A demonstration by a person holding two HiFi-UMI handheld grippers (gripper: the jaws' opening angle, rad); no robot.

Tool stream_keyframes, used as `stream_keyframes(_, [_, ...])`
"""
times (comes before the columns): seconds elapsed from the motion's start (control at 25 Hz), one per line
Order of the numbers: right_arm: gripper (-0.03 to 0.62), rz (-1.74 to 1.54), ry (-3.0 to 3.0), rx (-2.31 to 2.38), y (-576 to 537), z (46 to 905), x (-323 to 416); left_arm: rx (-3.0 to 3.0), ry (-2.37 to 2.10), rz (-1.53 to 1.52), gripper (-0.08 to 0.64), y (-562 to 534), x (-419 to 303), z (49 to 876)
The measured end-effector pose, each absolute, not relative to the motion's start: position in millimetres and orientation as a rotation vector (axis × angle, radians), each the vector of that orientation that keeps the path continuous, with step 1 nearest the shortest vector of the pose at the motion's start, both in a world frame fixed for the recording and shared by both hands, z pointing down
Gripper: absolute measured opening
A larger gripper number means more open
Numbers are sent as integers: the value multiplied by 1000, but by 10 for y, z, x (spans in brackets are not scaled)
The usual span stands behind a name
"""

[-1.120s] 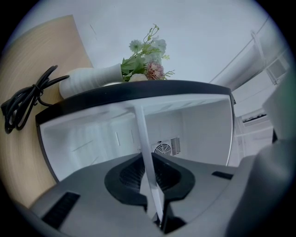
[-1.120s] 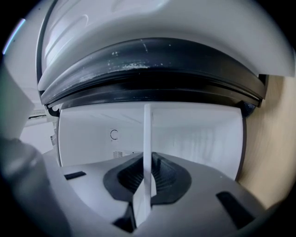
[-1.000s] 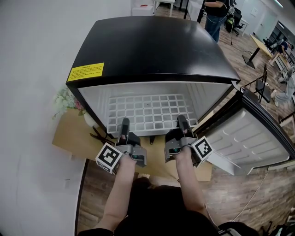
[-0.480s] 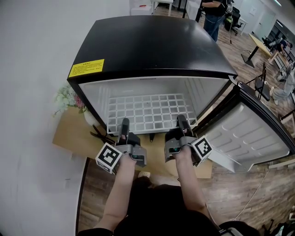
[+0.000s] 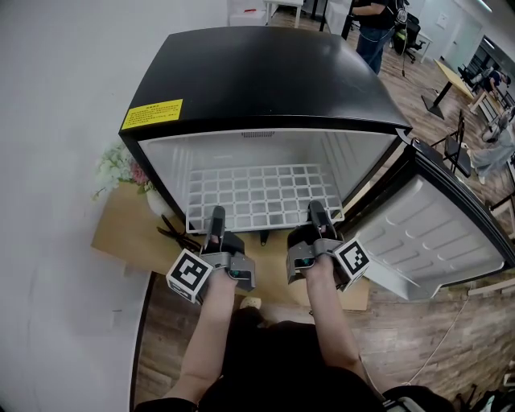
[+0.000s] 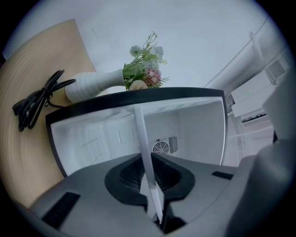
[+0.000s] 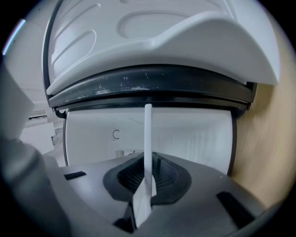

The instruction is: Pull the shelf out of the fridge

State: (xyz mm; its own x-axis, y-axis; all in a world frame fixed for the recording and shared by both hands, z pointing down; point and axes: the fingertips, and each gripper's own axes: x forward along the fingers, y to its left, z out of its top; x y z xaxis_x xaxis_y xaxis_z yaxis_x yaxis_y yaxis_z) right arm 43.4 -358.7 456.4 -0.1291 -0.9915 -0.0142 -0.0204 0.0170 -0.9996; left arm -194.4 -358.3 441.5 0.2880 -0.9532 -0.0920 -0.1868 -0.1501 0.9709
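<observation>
A white grid shelf (image 5: 261, 195) lies inside the open black fridge (image 5: 265, 80), its front edge at the fridge's mouth. My left gripper (image 5: 216, 217) is shut on the left part of that front edge. My right gripper (image 5: 316, 211) is shut on the right part. Both point level into the fridge. In the left gripper view the shelf (image 6: 144, 148) shows edge-on as a thin white strip pinched between the dark pads of the left gripper (image 6: 152, 185). The right gripper view shows the same strip of shelf (image 7: 147, 148) clamped in the right gripper (image 7: 145, 183).
The fridge door (image 5: 434, 233) stands open to the right. The fridge sits on a wooden board (image 5: 129, 233), with a white vase of flowers (image 5: 121, 173) and a black cable (image 5: 173, 236) at its left. A white wall runs along the left. A person (image 5: 376, 24) stands far behind.
</observation>
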Motion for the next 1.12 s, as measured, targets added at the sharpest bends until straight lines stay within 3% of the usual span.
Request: stream_keyframes(1.12, [12, -1294, 1342, -1135, -3586, 4560, 422, 1555, -1095, -980, 38, -3577, -1959, 4442])
